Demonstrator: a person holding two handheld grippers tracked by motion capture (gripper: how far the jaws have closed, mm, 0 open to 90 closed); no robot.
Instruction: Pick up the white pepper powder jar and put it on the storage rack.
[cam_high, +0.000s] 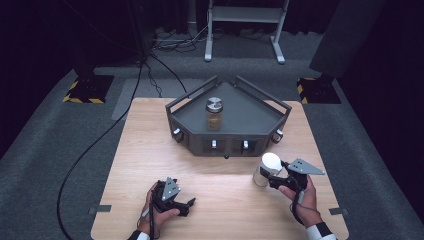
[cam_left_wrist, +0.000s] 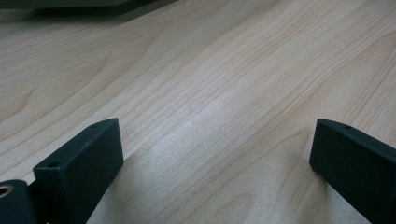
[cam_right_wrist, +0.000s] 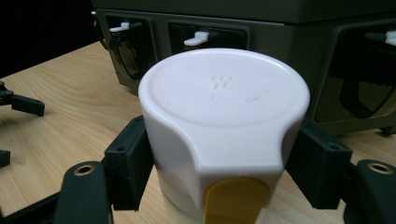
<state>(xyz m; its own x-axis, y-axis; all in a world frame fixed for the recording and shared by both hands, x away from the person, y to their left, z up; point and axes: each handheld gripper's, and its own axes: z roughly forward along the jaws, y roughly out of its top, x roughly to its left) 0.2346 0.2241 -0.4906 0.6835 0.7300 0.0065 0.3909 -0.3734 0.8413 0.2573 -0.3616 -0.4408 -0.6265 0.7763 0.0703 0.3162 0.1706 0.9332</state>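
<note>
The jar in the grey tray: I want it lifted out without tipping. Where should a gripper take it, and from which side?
Probably grip the jar on its round glass body just under the metal lid, jaws level. It stands upright near the middle of the tray, whose walls surround it, so come down over the near wall rather than straight in.

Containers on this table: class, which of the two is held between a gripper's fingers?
The white container with the white cap and yellow tab, near the table's front; the right gripper grips it. The brown jar with a metal lid stands alone on the grey tray.
</note>
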